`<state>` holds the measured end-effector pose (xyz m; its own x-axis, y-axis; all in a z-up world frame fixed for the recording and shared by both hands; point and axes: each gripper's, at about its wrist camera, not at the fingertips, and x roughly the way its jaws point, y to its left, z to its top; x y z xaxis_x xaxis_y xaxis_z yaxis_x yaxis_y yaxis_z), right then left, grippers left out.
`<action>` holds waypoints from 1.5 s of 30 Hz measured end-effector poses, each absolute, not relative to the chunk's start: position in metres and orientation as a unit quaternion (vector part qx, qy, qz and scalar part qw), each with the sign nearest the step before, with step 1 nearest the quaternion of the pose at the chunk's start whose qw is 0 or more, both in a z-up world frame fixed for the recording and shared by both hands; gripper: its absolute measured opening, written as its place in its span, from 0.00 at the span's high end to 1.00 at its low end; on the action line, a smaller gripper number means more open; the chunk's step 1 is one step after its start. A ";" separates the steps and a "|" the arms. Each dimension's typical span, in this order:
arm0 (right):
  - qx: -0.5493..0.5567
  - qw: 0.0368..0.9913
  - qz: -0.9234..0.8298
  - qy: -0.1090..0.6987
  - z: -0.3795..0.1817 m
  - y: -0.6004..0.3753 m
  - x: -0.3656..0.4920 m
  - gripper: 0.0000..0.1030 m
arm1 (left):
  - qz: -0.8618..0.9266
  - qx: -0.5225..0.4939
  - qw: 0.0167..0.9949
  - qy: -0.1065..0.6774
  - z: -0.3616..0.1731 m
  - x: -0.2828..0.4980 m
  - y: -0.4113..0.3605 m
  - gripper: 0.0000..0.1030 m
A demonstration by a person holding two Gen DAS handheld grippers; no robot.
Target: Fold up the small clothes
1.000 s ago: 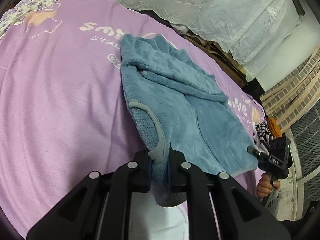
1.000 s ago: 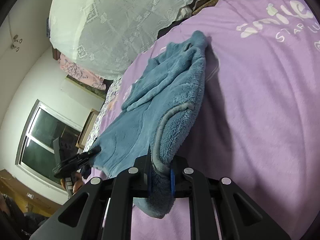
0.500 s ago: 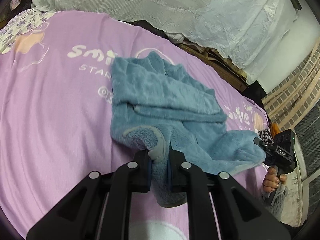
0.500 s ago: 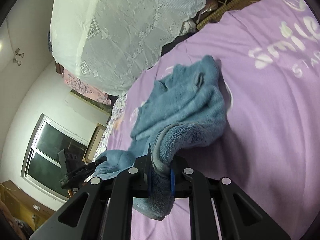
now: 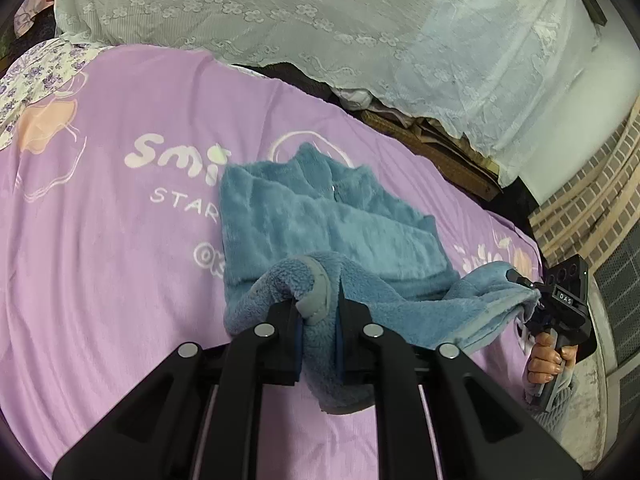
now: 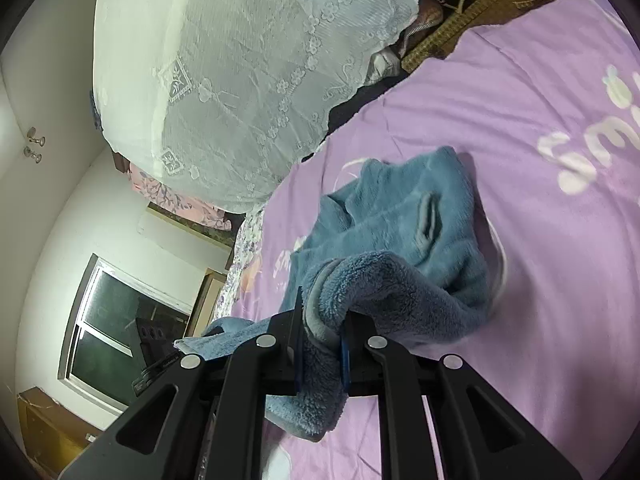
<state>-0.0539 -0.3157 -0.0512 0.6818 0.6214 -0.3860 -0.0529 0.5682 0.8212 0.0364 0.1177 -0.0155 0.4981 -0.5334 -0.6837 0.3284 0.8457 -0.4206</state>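
Left gripper (image 5: pixel 318 308) jaws clamp fleece (image 5: pixel 320 224) hem; right gripper (image 6: pixel 322 322) jaws clamp other corner, lifted over bed (image 5: pixel 100 260).

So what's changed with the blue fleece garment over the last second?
The near edge of the blue fleece garment has been lifted off the purple bedsheet and carried toward its far end, so the flat spread now doubles over into a bunched fold. Unchanged: the left gripper and right gripper stay clamped on the grey-trimmed hem; nothing was released, and the far collar end still lies on the sheet.
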 end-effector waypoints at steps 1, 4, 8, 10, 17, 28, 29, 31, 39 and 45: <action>0.418 0.817 0.205 0.340 -0.050 -0.316 -0.050 0.87 | -0.249 -0.121 0.857 0.434 -0.015 0.041 0.118 0.90; 0.425 0.817 0.198 0.335 -0.049 -0.319 -0.034 0.87 | -0.240 -0.132 0.858 0.435 -0.013 0.057 0.120 0.90; 0.443 0.811 0.185 0.334 -0.055 -0.324 -0.009 0.87 | -0.234 -0.150 0.851 0.446 -0.017 0.083 0.120 0.90; 0.449 0.809 0.177 0.335 -0.060 -0.326 0.003 0.87 | -0.228 -0.155 0.849 0.451 -0.020 0.097 0.118 0.90; 0.478 0.793 0.138 0.352 -0.093 -0.330 0.046 0.87 | -0.197 -0.176 0.836 0.482 -0.051 0.152 0.111 0.90; 0.521 0.765 0.155 0.345 -0.132 -0.342 0.062 0.75 | -0.173 -0.206 0.817 0.510 -0.100 0.183 0.104 0.83; 0.518 0.771 0.161 0.334 -0.125 -0.342 0.060 0.67 | -0.177 -0.206 0.819 0.505 -0.095 0.181 0.106 0.79; 0.501 0.789 0.165 0.316 -0.108 -0.344 0.052 0.58 | -0.184 -0.209 0.829 0.486 -0.081 0.173 0.111 0.68; 0.383 0.868 0.155 0.276 -0.051 -0.324 0.029 0.64 | -0.169 -0.177 0.884 0.397 -0.024 0.137 0.120 0.28; 0.235 0.910 0.159 0.303 -0.040 -0.260 0.036 0.72 | -0.208 -0.067 0.888 0.404 -0.031 0.127 0.061 0.27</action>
<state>0.0361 -0.2600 -0.0404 0.7653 0.4318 -0.4774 -0.1470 0.8393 0.5235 0.1273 0.0611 -0.0306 0.5864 -0.4237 -0.6903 0.3147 0.9045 -0.2878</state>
